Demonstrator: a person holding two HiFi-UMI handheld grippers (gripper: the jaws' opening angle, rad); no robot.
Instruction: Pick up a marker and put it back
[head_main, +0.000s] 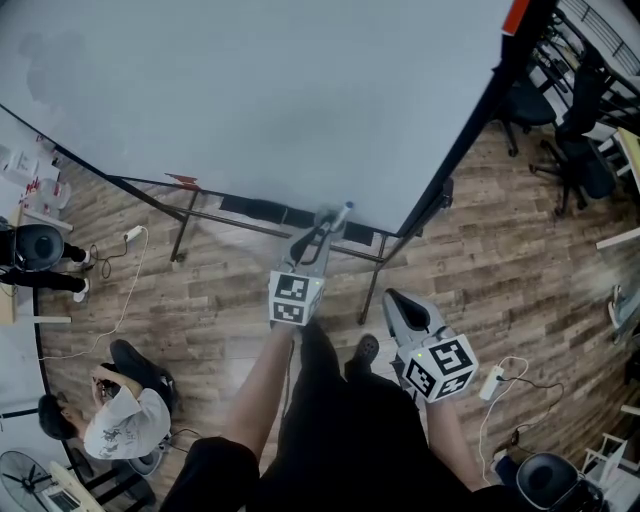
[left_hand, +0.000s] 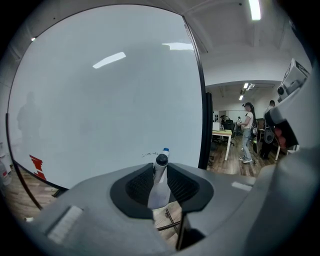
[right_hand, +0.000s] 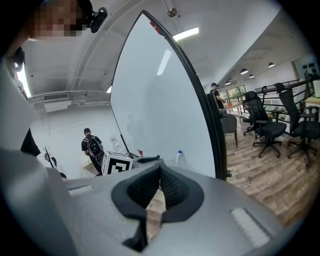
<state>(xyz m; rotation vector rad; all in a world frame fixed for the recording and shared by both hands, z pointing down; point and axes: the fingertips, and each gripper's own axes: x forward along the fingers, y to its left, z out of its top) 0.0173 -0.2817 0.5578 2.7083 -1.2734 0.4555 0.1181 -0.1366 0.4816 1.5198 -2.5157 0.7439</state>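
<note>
A white marker (left_hand: 159, 185) with a blue cap (left_hand: 165, 150) stands between the jaws of my left gripper (left_hand: 161, 172), which is shut on it. In the head view the left gripper (head_main: 322, 232) holds the marker (head_main: 343, 212) with its blue end at the lower edge of the big whiteboard (head_main: 280, 100). Small scribbles show on the whiteboard (left_hand: 100, 100) just beside the cap. My right gripper (head_main: 393, 298) hangs lower and to the right, away from the board. In its own view the right gripper (right_hand: 160, 172) is shut with nothing in it, and the marker (right_hand: 178, 155) shows beyond.
The whiteboard's metal stand (head_main: 375, 275) spreads over the wood floor. A person (head_main: 120, 420) crouches at the lower left. Office chairs (head_main: 575, 150) stand at the upper right. A power strip (head_main: 493, 382) lies by my right side. A red mark (head_main: 183, 181) sits on the board's lower edge.
</note>
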